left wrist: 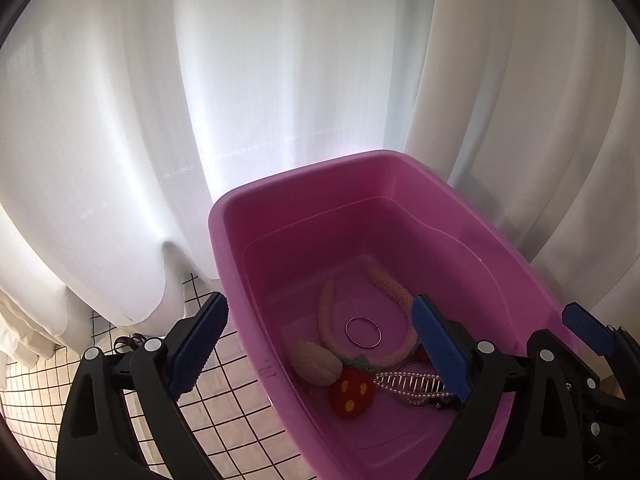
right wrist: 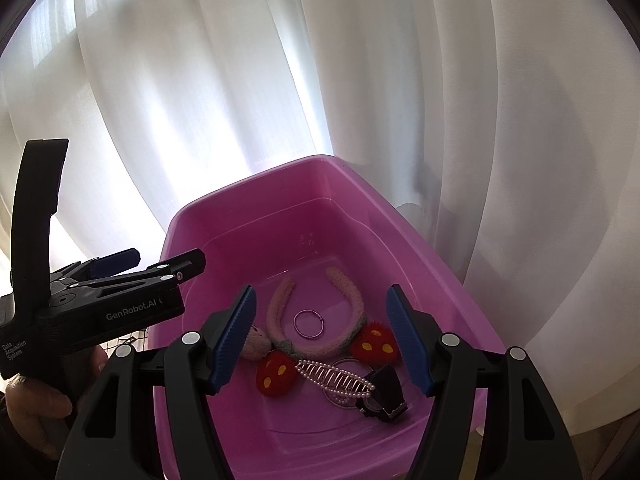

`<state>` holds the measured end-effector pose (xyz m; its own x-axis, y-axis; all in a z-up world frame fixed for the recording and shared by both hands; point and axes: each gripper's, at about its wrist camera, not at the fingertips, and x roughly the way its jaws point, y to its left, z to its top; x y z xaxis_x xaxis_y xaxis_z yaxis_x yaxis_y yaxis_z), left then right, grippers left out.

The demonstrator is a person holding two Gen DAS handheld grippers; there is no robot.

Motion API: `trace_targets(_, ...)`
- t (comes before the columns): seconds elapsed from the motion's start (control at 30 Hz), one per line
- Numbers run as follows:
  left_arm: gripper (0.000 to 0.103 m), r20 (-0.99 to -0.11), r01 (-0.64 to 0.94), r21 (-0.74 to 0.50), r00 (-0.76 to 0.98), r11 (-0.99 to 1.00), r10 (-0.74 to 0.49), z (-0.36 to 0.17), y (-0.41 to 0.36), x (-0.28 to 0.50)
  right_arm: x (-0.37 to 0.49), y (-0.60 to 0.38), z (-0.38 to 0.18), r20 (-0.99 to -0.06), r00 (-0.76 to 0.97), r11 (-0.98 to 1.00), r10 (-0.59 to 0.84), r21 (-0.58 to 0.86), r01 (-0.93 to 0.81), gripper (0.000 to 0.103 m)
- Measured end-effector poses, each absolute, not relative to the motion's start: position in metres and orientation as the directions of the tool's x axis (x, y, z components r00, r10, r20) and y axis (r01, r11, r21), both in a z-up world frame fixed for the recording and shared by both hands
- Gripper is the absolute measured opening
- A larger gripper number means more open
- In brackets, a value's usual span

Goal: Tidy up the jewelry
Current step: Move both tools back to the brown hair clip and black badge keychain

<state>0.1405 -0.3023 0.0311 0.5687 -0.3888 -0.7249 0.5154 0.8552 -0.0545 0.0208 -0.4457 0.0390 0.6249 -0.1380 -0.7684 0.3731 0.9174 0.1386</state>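
Both my tongs hang over the pink tub point(right wrist: 448, 276), jaws spread wide and gripping nothing: right gripper point(right wrist: 320, 338) over the middle, left gripper point(left wrist: 320, 350) straddling the near-left rim. Down on the tub floor lies the fuzzy headband point(right wrist: 352, 292) with its red strawberry puffs point(right wrist: 276, 372), a thin ring point(right wrist: 308, 323) inside its arc, the pearl hair clip point(right wrist: 336, 378) just in front, a black watch point(right wrist: 386, 394) touching the clip. White curtain point(right wrist: 360, 80) behind.

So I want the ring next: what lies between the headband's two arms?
Only the ring lies there, flat on the bin floor, inside the headband without touching it; both views show it.
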Motion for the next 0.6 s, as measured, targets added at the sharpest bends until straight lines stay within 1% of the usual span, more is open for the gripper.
trace_targets(0.13, 0.093, -0.693, 0.486, -0.080, 0.600, 0.870, -0.399, 0.047, -0.273, 0.139, 0.020, -0.420, 0.056, -0.734, 0.670, 0.937, -0.107, 0.152, 0.316, 0.065)
trace_targets(0.27, 0.095, -0.663, 0.443, -0.098, 0.639, 0.891, -0.390, 0.060, -0.227, 0.138, 0.026, -0.382, 0.073, -0.694, 0.718, 0.960, -0.053, 0.163, 0.229, 0.067)
trace_targets(0.4, 0.095, -0.659, 0.374, -0.092, 0.672, 0.923, -0.338, 0.064, -0.172, 0.142, 0.038, -0.335, 0.083, -0.671, 0.741, 0.978, 0.008, 0.160, 0.134, 0.069)
trace_targets(0.5, 0.096, -0.664, 0.310, -0.075, 0.694, 0.948, -0.279, 0.061, -0.124, 0.150, 0.050, -0.299, 0.080, -0.679, 0.731, 0.982, 0.068, 0.174, 0.070, 0.070)
trace_targets(0.6, 0.096, -0.691, 0.238, -0.066, 0.690, 0.969, -0.216, 0.051, -0.076, 0.162, 0.063, -0.263, 0.072, -0.690, 0.712, 0.981, 0.127, 0.193, 0.012, 0.070)
